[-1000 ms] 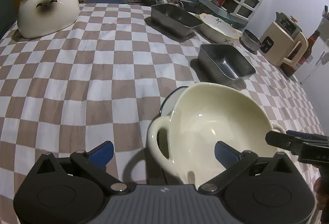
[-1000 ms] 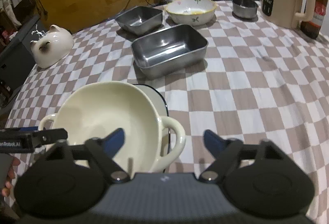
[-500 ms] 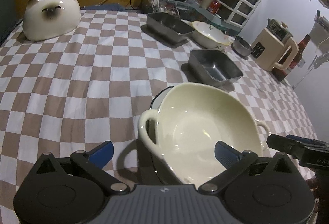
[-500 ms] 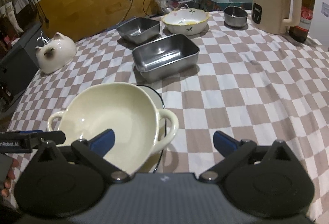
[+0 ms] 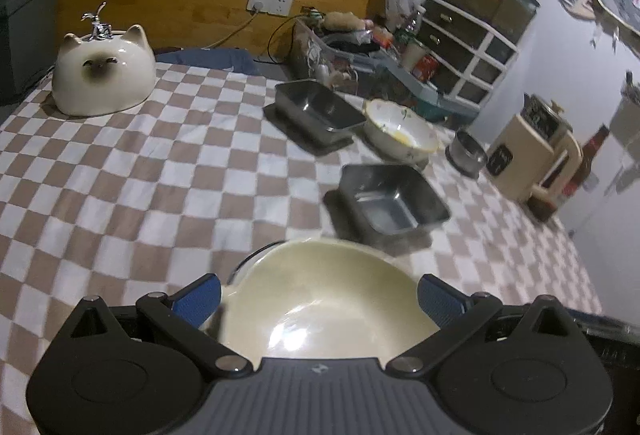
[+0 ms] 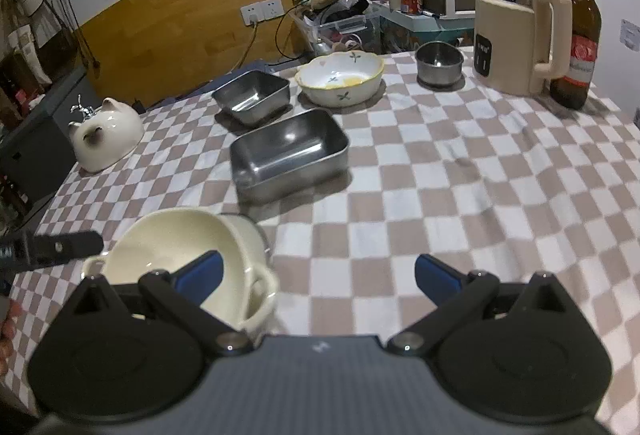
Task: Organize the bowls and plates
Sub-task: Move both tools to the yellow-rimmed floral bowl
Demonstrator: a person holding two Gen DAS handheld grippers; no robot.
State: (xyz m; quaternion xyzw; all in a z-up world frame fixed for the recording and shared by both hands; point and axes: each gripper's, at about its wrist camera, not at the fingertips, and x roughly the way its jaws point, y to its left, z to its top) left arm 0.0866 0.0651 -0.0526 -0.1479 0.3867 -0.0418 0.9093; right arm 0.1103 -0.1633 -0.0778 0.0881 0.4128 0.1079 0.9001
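Observation:
A cream two-handled bowl point(image 5: 328, 315) point(image 6: 176, 247) rests in a white dark-rimmed dish point(image 5: 256, 259) point(image 6: 244, 223) on the checked tablecloth. My left gripper point(image 5: 318, 293) hovers over the bowl's near side, open wide, its pads clear of the bowl. My right gripper point(image 6: 318, 271) is open wide over bare cloth, with the bowl beside its left finger point(image 6: 200, 273). In the right wrist view the left gripper's finger point(image 6: 52, 247) shows at the bowl's left side. Further back stand two steel trays point(image 6: 288, 151) point(image 6: 252, 95), a flowered bowl point(image 6: 340, 77) and a small steel bowl point(image 6: 438, 61).
A cat-shaped ceramic piece point(image 5: 102, 75) stands at the far left. A cream jug appliance point(image 6: 516, 31) and a brown bottle point(image 6: 580, 31) stand at the far right. Boxes, drawers and cables crowd the back edge. Bare checked cloth point(image 6: 480, 195) lies right of the trays.
Both grippers have drawn back and upward from the cream bowl, so more of the table shows. The right jaws have spread a little wider. The bowl stays where it was.

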